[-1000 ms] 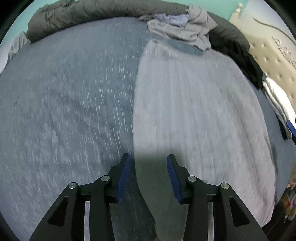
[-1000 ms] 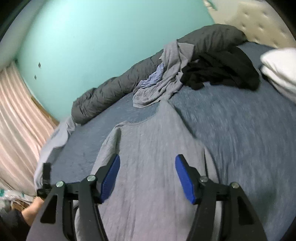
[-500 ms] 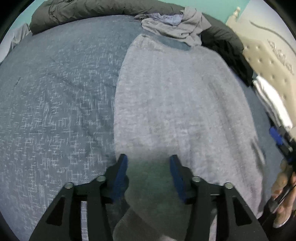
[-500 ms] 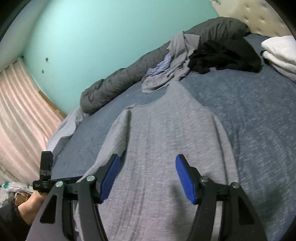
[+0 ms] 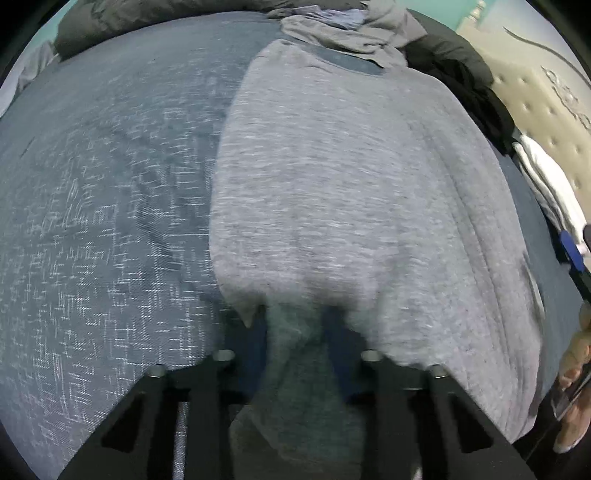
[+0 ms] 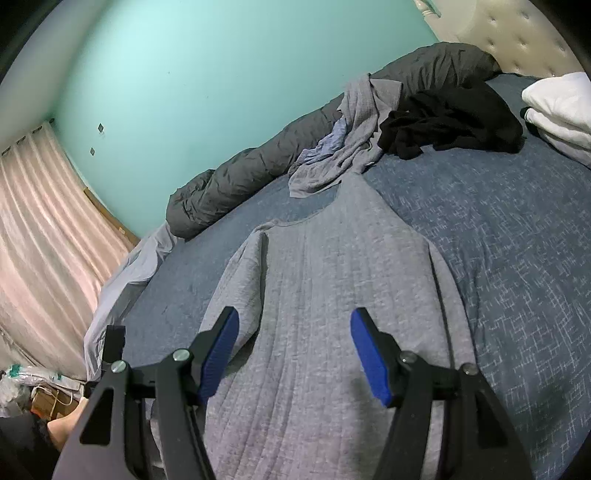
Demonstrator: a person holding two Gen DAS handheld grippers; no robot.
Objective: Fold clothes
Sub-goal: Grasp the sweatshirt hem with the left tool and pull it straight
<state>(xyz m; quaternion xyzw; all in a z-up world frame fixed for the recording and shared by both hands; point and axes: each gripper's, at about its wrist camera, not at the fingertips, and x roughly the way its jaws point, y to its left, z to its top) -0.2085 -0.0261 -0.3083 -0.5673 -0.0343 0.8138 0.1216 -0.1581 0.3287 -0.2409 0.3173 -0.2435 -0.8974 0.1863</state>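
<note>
Left tool closing w/ bunched hem of grey shirt between its pads; right tool wide, empty. Shirt flat on bed, lengthwise, neckline at far end.

We note a blue woven bedspread covering the bed. Along its far edge lies a rolled dark grey quilted duvet, against a plain turquoise wall. At the bed's head end stands a cream tufted headboard. Pale pink pleated curtains hang past the bed's foot end, with a brown paper bag below them.
</note>
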